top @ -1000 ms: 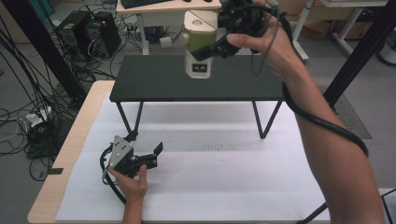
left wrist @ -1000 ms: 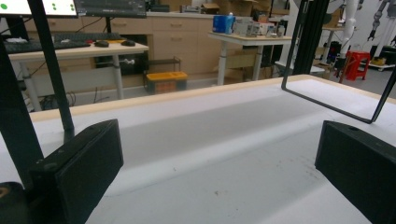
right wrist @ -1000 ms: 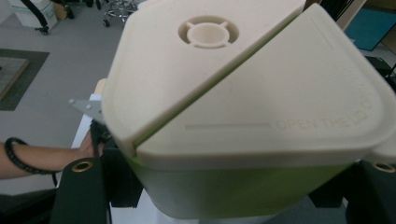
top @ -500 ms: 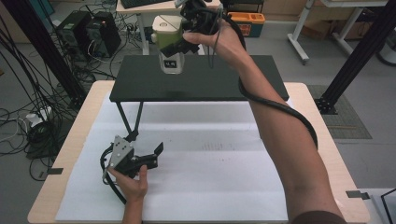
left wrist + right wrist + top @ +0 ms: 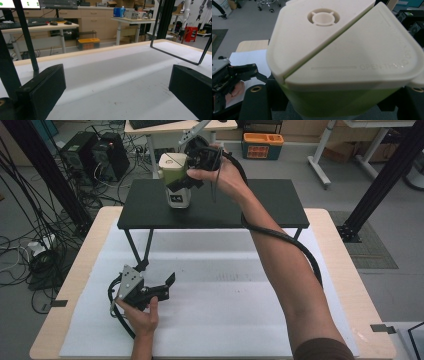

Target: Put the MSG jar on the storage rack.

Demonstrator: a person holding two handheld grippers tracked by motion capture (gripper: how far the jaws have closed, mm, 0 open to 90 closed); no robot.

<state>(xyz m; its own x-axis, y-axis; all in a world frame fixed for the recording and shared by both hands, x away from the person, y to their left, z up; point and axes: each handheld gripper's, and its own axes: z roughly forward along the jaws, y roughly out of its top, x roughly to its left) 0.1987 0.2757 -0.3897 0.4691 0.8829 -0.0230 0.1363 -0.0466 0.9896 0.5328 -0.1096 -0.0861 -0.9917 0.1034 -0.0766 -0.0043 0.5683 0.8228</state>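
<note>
Green container (image 5: 175,179), lidded, on black shelf (image 5: 260,205).
Right gripper (image 5: 186,178) jaws clamped its sides at 12 o'clock; left gripper (image 5: 161,288) jaws wide, empty.

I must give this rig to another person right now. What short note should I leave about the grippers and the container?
Right gripper: shut on the green container with cream lid, one jaw on each side of its green body.
Left gripper: open, nothing between its jaws, resting low on the white sheet near the person's side of the table.
Container: upright at the left part of the black shelf; whether its base rests on the shelf I cannot tell. Lid closed.
Done: the container is grasped.
Left: probably settle it on the shelf and release; the left gripper has no part yet.
</note>
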